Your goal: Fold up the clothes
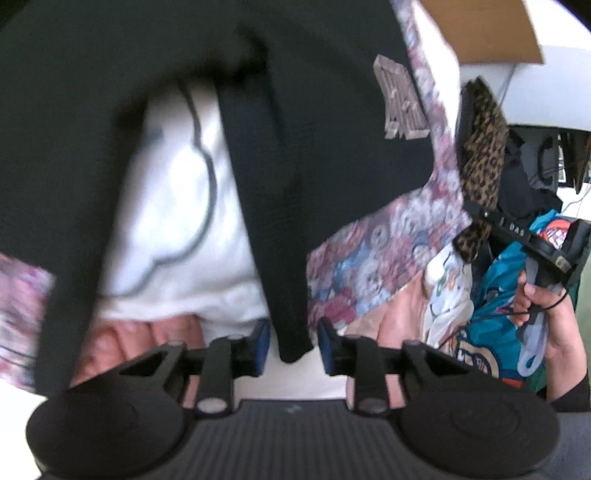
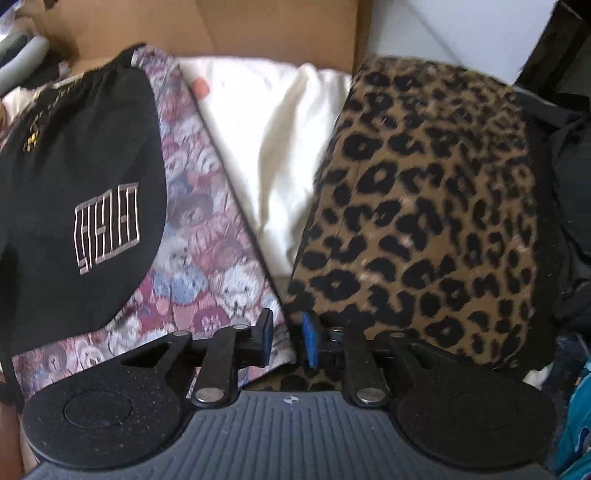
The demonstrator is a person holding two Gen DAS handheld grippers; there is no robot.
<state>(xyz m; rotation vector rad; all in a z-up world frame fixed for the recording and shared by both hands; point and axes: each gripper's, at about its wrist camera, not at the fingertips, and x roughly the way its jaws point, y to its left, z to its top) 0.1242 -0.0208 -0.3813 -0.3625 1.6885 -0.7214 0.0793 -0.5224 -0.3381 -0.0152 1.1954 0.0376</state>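
Note:
A black garment [image 1: 325, 158] with a pale block logo hangs in front of my left gripper [image 1: 293, 345]; a hanging point of it lies between the blue pads, which stand apart from it. It also shows in the right wrist view [image 2: 81, 206], draped over a teddy-bear print cloth [image 2: 207, 258]. My right gripper [image 2: 288, 341] has its jaws a little apart at the lower edge of a leopard-print garment [image 2: 424, 221], with fabric in the gap. In the left wrist view the right gripper [image 1: 546, 251] carries that leopard cloth [image 1: 480, 162].
A white pillow or sheet [image 2: 280, 140] lies between the bear print and leopard cloth. A cardboard box [image 2: 229, 26] stands behind. A heap of colourful clothes [image 1: 498, 325] sits at right. Dark clothes [image 2: 572, 184] lie at the far right.

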